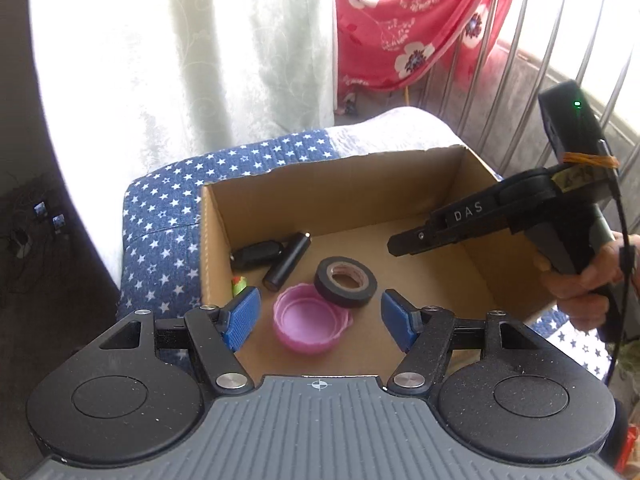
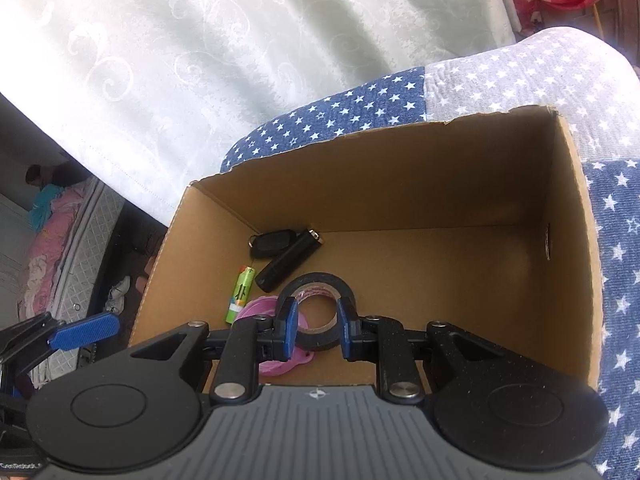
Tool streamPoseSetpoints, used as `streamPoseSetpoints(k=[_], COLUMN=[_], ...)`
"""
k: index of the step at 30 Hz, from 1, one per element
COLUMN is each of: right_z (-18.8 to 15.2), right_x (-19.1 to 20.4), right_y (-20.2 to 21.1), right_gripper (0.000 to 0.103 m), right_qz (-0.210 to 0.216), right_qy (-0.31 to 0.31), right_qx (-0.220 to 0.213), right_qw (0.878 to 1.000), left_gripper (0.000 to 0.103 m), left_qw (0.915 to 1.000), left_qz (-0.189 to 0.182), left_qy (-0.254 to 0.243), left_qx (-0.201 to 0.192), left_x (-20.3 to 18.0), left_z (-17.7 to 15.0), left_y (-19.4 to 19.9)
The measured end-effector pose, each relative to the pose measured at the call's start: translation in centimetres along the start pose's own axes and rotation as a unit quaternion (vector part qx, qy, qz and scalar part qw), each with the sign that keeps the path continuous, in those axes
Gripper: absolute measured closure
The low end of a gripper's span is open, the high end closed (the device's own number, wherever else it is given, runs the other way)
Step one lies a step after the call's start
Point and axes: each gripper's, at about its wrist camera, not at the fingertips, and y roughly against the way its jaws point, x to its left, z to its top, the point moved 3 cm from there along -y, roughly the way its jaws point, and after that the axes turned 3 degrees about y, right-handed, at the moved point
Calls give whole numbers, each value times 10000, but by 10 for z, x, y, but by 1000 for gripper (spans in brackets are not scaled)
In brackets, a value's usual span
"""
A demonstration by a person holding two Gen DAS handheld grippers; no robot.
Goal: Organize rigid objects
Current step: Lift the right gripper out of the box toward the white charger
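Cardboard box (image 1: 340, 184) sits on a blue cloth with white stars (image 1: 160, 216). Inside the box lie a black tape roll (image 1: 346, 280), a pink lid (image 1: 308, 326), a black tube (image 1: 287, 261), a black key fob (image 1: 256, 254) and a little green battery (image 2: 241, 294). The tape roll leans on the pink lid. The left claw (image 1: 320, 320) hangs over the box with its blue pads wide apart and nothing in it. The right claw (image 2: 318, 326) is above the tape roll, its pads narrow, and I cannot tell if it touches the roll. A hand (image 1: 584, 284) holds its handle.
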Motion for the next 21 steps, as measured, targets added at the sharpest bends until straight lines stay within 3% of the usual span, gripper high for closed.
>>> streamPoseSetpoints(k=[4, 11, 17, 21], right_z=[-3, 0, 7, 13], right_x=[8, 22, 15, 6], right_y=[-12, -46, -69, -76], right_gripper=[80, 80, 79, 74], right_qz=[89, -3, -126, -288], right_qy=[-91, -190, -483, -753], right_qx=[164, 463, 707, 856], right_qw=[9998, 9987, 9962, 9931], left_gripper=[35, 35, 35, 35], left_qw=[9994, 9947, 9913, 9913], left_qz=[90, -306, -162, -224], left_qy=[83, 878, 1042, 1036], left_qx=[-315, -440, -786, -780], left_x=[11, 37, 45, 46], left_z=[-52, -144, -180, -195], left_y=[19, 15, 16, 15])
